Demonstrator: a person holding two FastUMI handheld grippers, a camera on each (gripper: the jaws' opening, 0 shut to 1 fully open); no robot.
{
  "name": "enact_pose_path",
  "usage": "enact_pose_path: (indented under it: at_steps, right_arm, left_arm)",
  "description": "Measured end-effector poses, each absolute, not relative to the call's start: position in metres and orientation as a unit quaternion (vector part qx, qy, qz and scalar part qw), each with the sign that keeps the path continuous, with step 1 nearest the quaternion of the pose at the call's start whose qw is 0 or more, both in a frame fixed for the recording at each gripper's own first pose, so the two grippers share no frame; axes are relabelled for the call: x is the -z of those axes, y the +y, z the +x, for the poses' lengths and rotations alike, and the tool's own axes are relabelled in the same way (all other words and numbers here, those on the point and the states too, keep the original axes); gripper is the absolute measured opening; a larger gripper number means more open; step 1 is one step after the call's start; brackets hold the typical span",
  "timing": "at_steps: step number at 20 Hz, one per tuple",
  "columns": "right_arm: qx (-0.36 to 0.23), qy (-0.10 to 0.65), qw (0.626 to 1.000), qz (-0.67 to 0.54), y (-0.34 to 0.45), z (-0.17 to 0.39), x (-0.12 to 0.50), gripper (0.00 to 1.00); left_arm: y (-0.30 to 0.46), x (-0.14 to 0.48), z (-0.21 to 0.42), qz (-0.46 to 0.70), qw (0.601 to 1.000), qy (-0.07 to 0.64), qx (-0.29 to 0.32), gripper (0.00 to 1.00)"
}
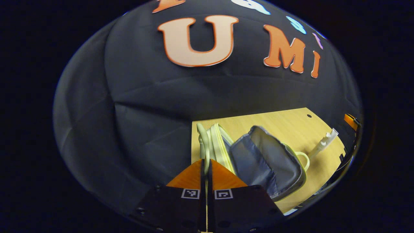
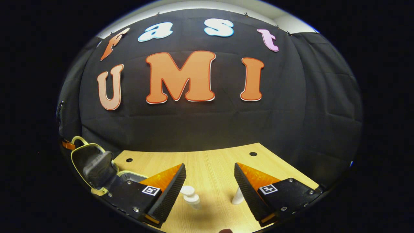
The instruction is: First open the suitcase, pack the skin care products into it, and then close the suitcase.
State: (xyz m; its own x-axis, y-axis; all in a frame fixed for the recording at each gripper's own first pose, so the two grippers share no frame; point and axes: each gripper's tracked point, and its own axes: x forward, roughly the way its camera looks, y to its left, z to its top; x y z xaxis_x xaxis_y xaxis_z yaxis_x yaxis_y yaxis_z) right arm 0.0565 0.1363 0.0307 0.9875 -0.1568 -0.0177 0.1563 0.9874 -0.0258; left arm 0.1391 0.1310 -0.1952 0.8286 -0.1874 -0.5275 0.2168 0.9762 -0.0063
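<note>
A pale green suitcase (image 1: pixel 258 158) stands open on the wooden table (image 1: pixel 291 123), its grey lining showing. My left gripper (image 1: pixel 206 165) is shut on the suitcase's pale green rim (image 1: pixel 212 142), a sliver of which shows between the fingers. A white pump bottle (image 1: pixel 323 144) lies to the right of the case. In the right gripper view the open suitcase (image 2: pixel 97 165) is at the far left. My right gripper (image 2: pixel 210 170) stands open above the table, with a small white bottle (image 2: pixel 190 194) between its fingers. A second white bottle (image 2: pixel 237 195) is partly hidden behind the right finger.
The black cloth wall rises just behind the table's far edge (image 2: pixel 210 147). Two small round holes (image 2: pixel 253 154) sit near that edge. Bare wood (image 2: pixel 210 161) stretches between the suitcase and the bottles.
</note>
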Motion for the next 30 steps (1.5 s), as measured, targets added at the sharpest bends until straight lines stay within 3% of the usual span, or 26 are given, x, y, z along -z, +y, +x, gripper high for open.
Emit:
enact_pose_path:
  at_steps: [7, 15, 16, 17, 20, 24, 27, 30]
  right_arm:
    - [0.080, 0.021, 0.996, -0.024, 0.163, 0.067, -0.015, 0.95]
    - [0.087, 0.031, 0.995, -0.031, 0.154, 0.064, -0.001, 0.96]
    - [0.088, 0.030, 0.995, -0.031, 0.151, 0.063, -0.001, 0.96]
    - [0.089, 0.032, 0.995, -0.030, 0.150, 0.063, 0.001, 0.95]
    - [0.094, 0.035, 0.995, -0.031, 0.140, 0.060, 0.004, 0.96]
    - [0.093, 0.040, 0.994, -0.028, 0.123, 0.062, 0.003, 0.96]
    - [0.085, 0.040, 0.995, -0.021, 0.111, 0.063, -0.004, 0.95]
    - [0.071, 0.043, 0.996, -0.024, 0.096, 0.069, -0.016, 0.96]
  left_arm:
    - [0.166, 0.291, 0.139, -0.076, 0.929, 0.356, 0.059, 0.03]
    - [0.189, 0.363, 0.122, -0.148, 0.913, 0.376, 0.051, 0.06]
    - [0.194, 0.375, 0.118, -0.150, 0.908, 0.390, 0.040, 0.13]
    - [0.196, 0.378, 0.117, -0.156, 0.905, 0.395, 0.030, 0.13]
    - [0.206, 0.370, 0.121, -0.137, 0.915, 0.380, -0.005, 0.34]
    - [0.207, 0.321, 0.130, -0.098, 0.932, 0.345, -0.060, 0.96]
    - [0.183, 0.247, 0.133, -0.062, 0.956, 0.277, -0.068, 1.00]
    - [0.152, 0.179, 0.115, -0.025, 0.973, 0.218, -0.079, 0.96]
